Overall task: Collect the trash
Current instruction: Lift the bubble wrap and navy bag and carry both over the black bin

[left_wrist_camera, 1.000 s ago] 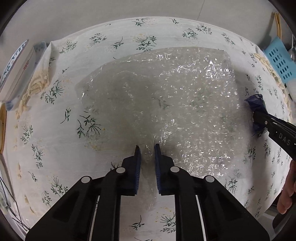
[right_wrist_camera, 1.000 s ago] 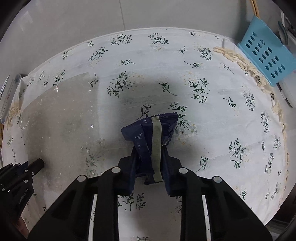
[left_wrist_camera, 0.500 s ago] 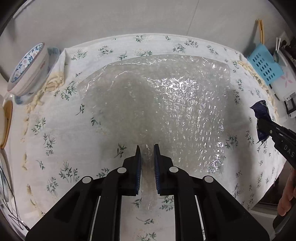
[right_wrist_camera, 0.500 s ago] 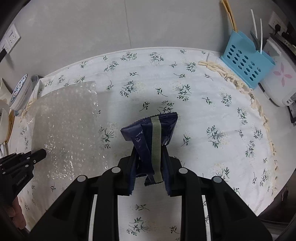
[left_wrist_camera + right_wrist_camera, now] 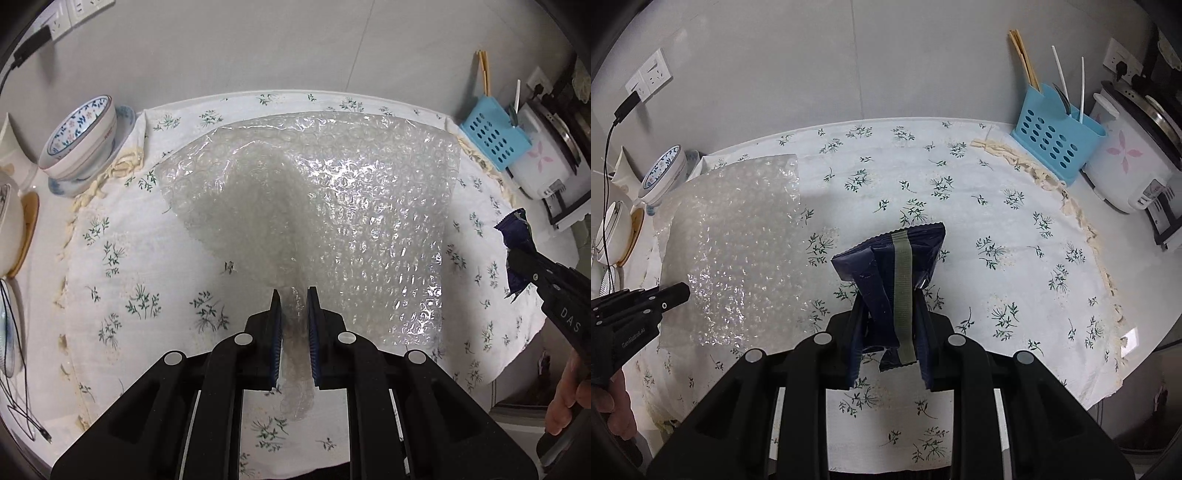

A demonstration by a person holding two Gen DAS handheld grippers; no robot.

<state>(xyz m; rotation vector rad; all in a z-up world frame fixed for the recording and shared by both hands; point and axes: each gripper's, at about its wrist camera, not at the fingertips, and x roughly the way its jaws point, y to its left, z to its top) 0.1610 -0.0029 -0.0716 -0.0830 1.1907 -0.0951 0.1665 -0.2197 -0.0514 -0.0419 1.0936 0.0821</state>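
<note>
A large clear sheet of bubble wrap (image 5: 332,206) hangs lifted above the flowered tablecloth (image 5: 122,295). My left gripper (image 5: 294,295) is shut on its near edge, which bunches between the blue pads. The same bubble wrap (image 5: 738,243) shows at the left of the right wrist view, with the left gripper (image 5: 681,291) at its edge. My right gripper (image 5: 892,306) is shut on a crumpled dark blue snack wrapper (image 5: 890,258) with an olive stripe, held clear of the cloth. That snack wrapper (image 5: 515,236) also shows at the right edge of the left wrist view.
A patterned bowl (image 5: 79,140) on a saucer stands at the table's left, with more dishes beside it. A blue utensil holder (image 5: 1056,140) and a white rice cooker (image 5: 1126,162) stand at the back right. A person's hand (image 5: 565,406) grips the right tool.
Both grippers have risen and pulled back from the table, so more of the room shows. The bubble wrap has lifted off the cloth with the left gripper; the wrapper stays in the right.
</note>
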